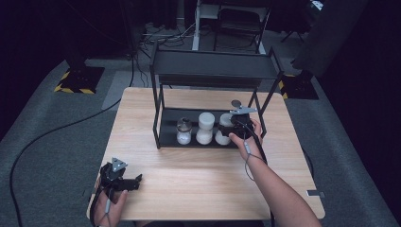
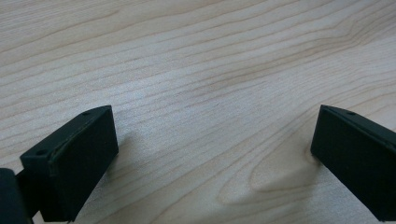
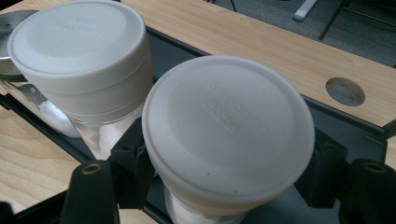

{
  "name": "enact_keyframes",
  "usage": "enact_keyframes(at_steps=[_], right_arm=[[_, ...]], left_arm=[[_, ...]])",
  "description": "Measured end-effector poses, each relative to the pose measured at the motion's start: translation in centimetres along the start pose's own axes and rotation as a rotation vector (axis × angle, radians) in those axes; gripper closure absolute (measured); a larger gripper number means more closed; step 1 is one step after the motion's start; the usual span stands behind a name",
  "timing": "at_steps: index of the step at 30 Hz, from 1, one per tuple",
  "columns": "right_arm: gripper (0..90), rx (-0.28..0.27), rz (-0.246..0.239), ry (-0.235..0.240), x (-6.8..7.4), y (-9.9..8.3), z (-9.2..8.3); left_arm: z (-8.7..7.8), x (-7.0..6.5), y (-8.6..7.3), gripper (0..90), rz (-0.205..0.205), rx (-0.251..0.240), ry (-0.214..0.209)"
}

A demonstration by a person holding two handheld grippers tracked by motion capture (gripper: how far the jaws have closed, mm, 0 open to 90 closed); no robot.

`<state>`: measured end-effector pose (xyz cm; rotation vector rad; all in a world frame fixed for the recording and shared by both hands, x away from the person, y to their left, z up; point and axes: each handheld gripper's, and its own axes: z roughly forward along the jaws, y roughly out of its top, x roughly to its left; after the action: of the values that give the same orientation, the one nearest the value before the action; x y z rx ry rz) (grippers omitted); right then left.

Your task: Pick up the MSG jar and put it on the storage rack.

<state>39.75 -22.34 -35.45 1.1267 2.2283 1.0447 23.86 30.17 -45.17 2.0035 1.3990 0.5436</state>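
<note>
While right claw [image 3: 229,172] grips white-lidded jar [image 3: 228,133] on shelf [image 1: 166,137], left claw [image 2: 212,158] wide

Three jars are seen upright in a row on the lower tray of the black rack [image 1: 166,138], at the centre of the high view. The left jar [image 1: 184,131] is clear glass with a metal lid. The middle jar [image 1: 205,128] and the right jar [image 1: 223,129] are capped with white lids and hold white contents. The right jar is gripped below its lid between the jaws of the right gripper [image 3: 229,175].
</note>
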Motion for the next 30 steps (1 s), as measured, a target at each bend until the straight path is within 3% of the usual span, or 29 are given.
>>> enact_keyframes(at_steps=[4,8,11,21,30], right_arm=[[31.7,0.006,-0.002,0.001,0.0,0.1,0.0],[18.9,-0.017,0.013,0.007,0.0,0.0,-0.7],[15.1,-0.039,0.016,0.003,0.1,0.2,-1.7],[10.9,-0.090,-0.001,0.004,-0.1,0.6,-5.5],[7.3,-0.149,0.002,0.008,-0.2,-0.7,-8.4]], left_arm=[[0.0,0.0,0.0,0.2,0.000,0.000,0.000],[0.0,0.0,0.0,0.2,0.000,0.000,0.000],[0.0,0.0,0.0,0.2,0.000,0.000,0.000],[0.0,0.0,0.0,0.2,0.000,0.000,0.000],[0.0,0.0,0.0,0.2,0.000,0.000,0.000]])
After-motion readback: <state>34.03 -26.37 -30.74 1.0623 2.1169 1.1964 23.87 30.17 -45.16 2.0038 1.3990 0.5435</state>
